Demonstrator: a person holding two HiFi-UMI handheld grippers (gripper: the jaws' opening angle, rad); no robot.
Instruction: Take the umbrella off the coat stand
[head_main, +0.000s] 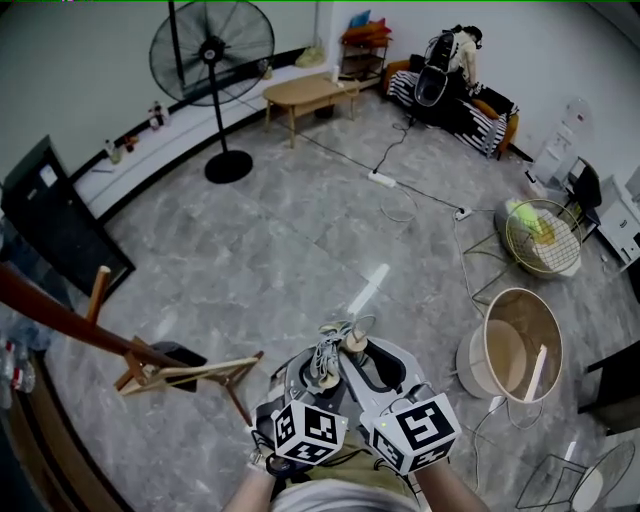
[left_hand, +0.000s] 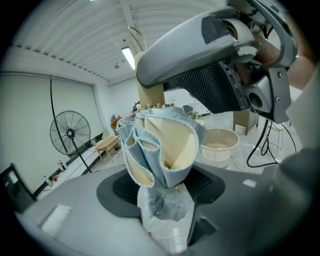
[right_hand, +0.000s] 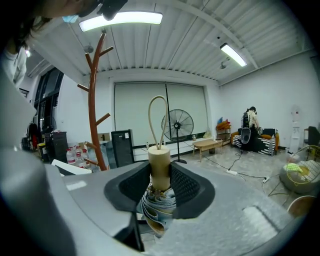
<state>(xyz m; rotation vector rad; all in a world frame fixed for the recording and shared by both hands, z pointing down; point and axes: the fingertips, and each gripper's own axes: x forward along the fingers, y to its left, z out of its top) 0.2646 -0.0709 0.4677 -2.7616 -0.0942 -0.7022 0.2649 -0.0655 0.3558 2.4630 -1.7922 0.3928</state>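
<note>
A folded umbrella (head_main: 333, 356) with blue and cream fabric and a pale wooden handle (head_main: 355, 343) is held low in front of me, away from the coat stand (head_main: 62, 316). My left gripper (head_main: 318, 372) is shut on its folded fabric (left_hand: 161, 150), which fans out above the pads. My right gripper (head_main: 366, 366) is shut on the handle (right_hand: 160, 167), whose cord loop (right_hand: 158, 119) stands up. The right gripper (left_hand: 210, 65) crosses over the top of the left gripper view. The brown stand (right_hand: 93, 107) rises bare at the left of the right gripper view.
The stand's splayed legs (head_main: 188, 373) lie left of my grippers. A black panel (head_main: 55, 222) leans at the far left. A standing fan (head_main: 213, 52) and a wooden table (head_main: 308, 93) are at the back. A round white tub (head_main: 514, 346), a wire basket (head_main: 543, 237) and floor cables (head_main: 383, 179) lie to the right.
</note>
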